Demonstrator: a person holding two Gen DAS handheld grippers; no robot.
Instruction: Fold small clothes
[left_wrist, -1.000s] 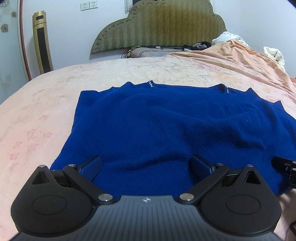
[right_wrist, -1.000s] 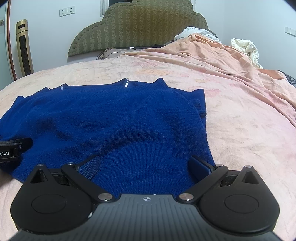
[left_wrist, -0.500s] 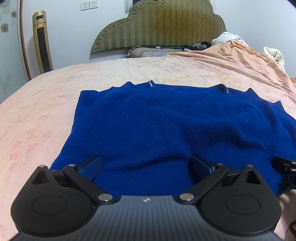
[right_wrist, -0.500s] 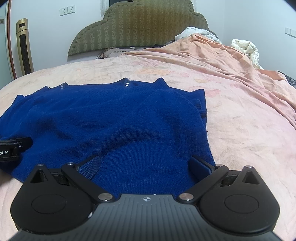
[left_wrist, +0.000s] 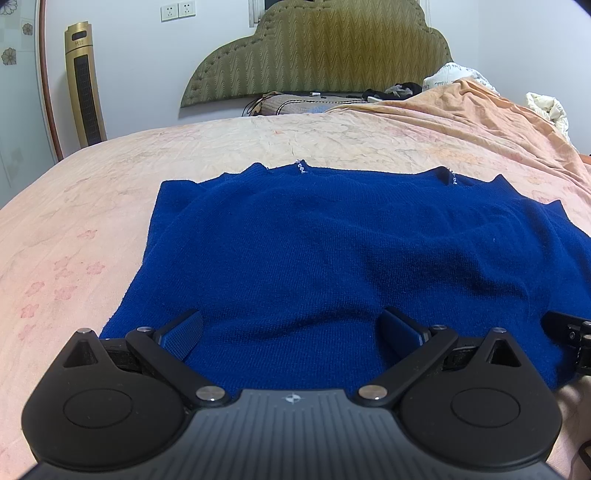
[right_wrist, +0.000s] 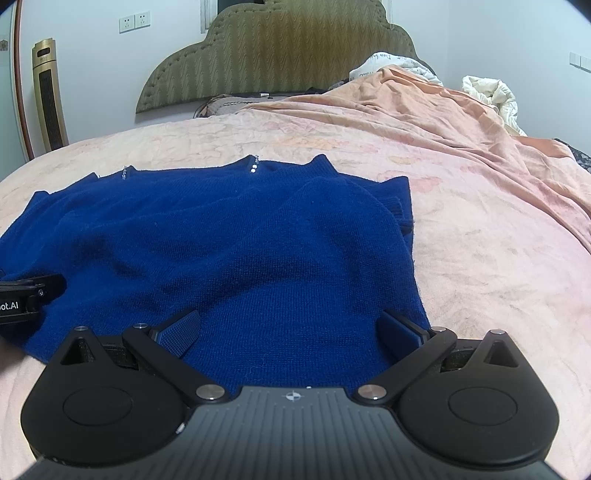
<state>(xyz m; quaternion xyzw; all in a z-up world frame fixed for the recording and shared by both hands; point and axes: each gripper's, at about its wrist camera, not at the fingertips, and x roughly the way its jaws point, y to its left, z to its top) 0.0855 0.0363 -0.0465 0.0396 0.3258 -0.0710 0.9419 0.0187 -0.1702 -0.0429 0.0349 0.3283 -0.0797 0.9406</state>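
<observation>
Two grippers sat at the near hem of your blue sweater (left_wrist: 314, 258), which lay flat on the bed (left_wrist: 92, 206). Your left gripper (left_wrist: 291, 334) and right gripper (right_wrist: 290, 330) both had jaws spread wide, gripping nothing, their blue pads (right_wrist: 177, 330) resting over the knit

A home bedroom: a wide bed under a peach floral sheet (left_wrist: 258, 147), a padded olive-green scalloped headboard (left_wrist: 317, 48), and white wall sockets (left_wrist: 178, 11).
</observation>
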